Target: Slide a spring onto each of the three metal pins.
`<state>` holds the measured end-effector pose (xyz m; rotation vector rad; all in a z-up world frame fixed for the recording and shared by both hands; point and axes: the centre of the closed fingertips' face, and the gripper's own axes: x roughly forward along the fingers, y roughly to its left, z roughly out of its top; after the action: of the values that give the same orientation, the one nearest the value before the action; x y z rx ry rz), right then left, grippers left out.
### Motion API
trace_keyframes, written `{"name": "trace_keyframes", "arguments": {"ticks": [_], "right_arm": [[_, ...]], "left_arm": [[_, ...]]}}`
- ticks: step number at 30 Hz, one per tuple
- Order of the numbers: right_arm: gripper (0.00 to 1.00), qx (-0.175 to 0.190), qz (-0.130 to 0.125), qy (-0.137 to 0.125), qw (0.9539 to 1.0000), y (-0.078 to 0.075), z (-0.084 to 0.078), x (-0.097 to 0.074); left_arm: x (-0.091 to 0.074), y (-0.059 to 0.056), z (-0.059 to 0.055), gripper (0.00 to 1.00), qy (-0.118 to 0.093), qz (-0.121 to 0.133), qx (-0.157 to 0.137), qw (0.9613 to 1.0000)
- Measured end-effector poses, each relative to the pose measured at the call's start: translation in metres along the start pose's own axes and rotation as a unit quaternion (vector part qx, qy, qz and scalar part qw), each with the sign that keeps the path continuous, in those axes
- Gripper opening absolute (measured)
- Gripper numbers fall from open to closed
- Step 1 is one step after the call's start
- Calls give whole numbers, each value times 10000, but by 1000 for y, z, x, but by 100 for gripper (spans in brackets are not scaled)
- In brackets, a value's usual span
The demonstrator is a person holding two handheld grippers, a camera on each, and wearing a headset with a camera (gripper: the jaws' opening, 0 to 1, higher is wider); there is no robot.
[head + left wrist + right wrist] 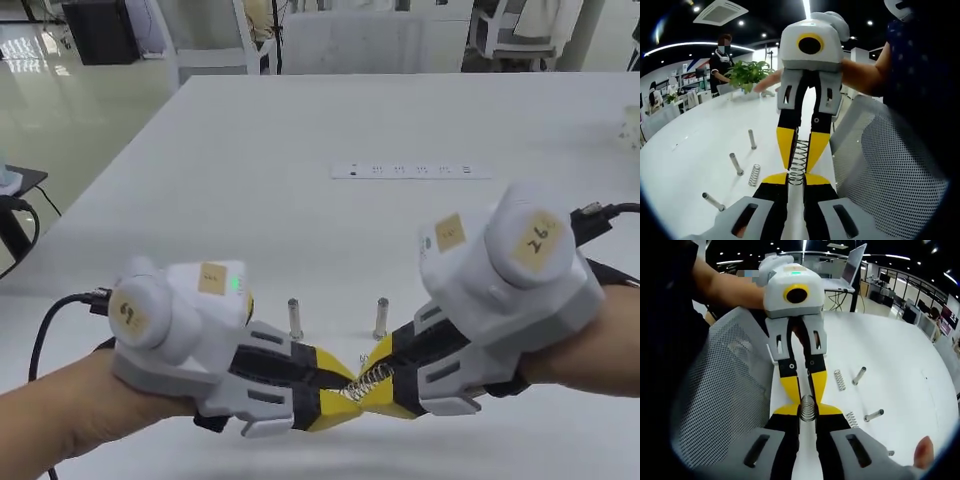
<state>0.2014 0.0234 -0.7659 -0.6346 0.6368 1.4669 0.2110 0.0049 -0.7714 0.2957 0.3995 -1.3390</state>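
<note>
The left gripper (pixel 796 180) and right gripper (pixel 808 414) meet tip to tip over the table (pixel 300 150). Each is clenched on one end of the same spring (pixel 368 378), which bridges their yellow jaws. Three pins (pixel 736 164) stand upright on the table just beyond the jaws. Two loose springs (pixel 840 380) lie among the pins. A sticker (pixel 538 240) on the right gripper reads "26". The label (pixel 128 315) on the left gripper is too unclear to read.
</note>
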Motion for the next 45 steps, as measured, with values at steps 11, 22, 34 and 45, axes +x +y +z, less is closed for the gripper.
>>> {"name": "trace_keyframes", "arguments": {"ticks": [11, 22, 34, 45], "right_arm": [[9, -40, -14, 121, 9999, 1, 0, 1], [9, -82, -37, 229, 9997, -4, -2, 0], [9, -81, -117, 370, 9992, -11, -9, -5], [9, -22, -226, 473, 9986, -18, -18, -12]], "left_arm": [[2, -1, 0, 3, 11, -3, -5, 10000], [2, 2, -9, 7, 125, 32, -83, 9999], [-4, 8, -14, 17, 139, 162, -290, 9994], [-14, 17, -17, 32, 130, 346, -547, 9978]]}}
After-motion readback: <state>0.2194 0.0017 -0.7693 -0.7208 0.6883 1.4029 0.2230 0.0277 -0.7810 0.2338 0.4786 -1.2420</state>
